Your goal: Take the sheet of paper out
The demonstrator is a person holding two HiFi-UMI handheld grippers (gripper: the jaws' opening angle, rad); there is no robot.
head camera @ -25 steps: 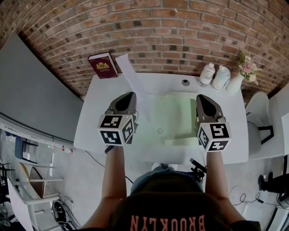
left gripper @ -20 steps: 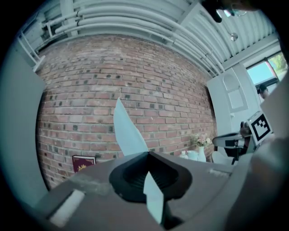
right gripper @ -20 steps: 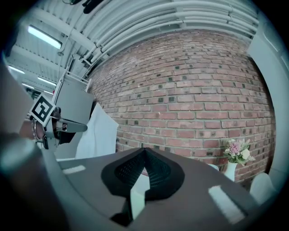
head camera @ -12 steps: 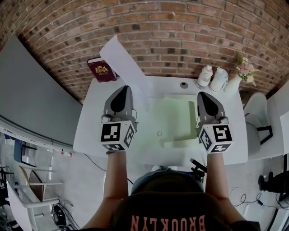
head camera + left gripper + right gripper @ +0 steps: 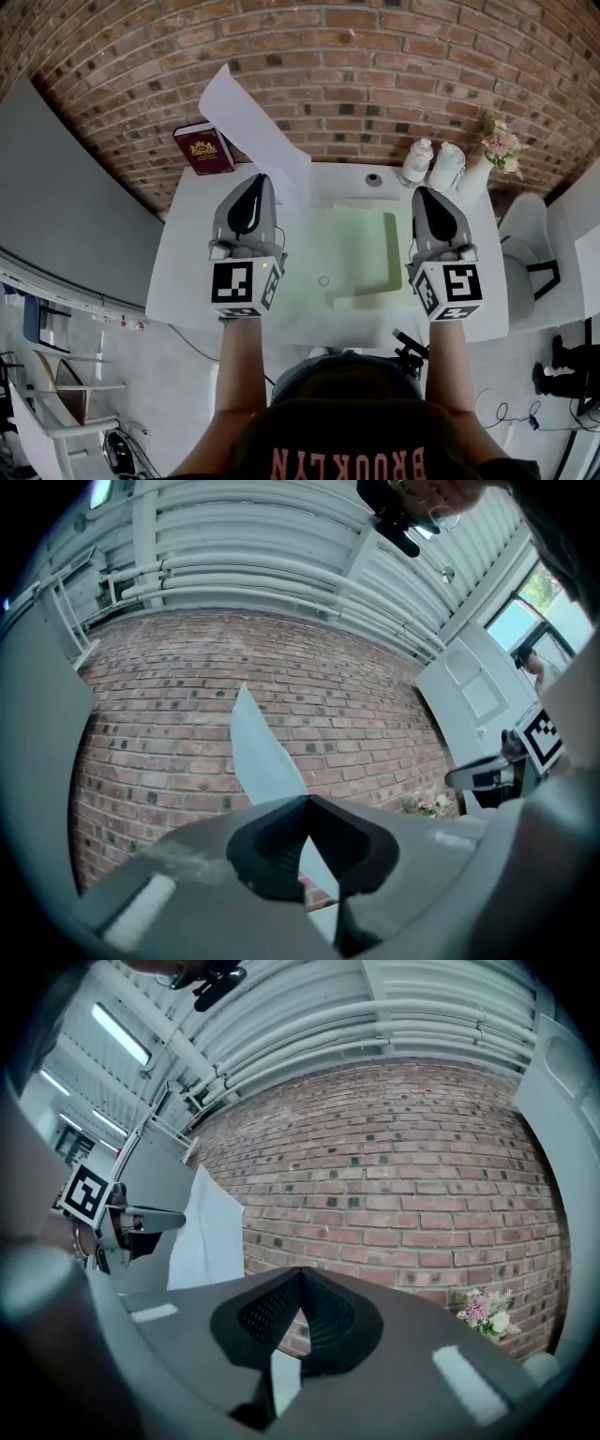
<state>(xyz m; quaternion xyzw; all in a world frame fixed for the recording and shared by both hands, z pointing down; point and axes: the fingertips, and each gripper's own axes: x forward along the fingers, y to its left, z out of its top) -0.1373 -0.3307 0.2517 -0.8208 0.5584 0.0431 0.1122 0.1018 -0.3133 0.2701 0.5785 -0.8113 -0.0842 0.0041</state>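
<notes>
Fingers of the left gripper (image 5: 263,184) pinch the sheet of paper (image 5: 248,117), which stands high above the far-left corner of the green folder (image 5: 361,248) on the white surface (image 5: 192,272). The right gripper (image 5: 427,194) sits at the folder's right edge.

In the left gripper view, the fingers (image 5: 272,855) press together on the sheet's lower edge, and the rest fans upward.

In the right gripper view, the fingers (image 5: 323,1321) meet on a thin pale strip, likely the folder's cover.

I cannot tell whether the sheet's trailing corner is clear of the folder. If it snags there, a quick pull could crease or tear it, and so narrow a pinch could let it slip.
</notes>
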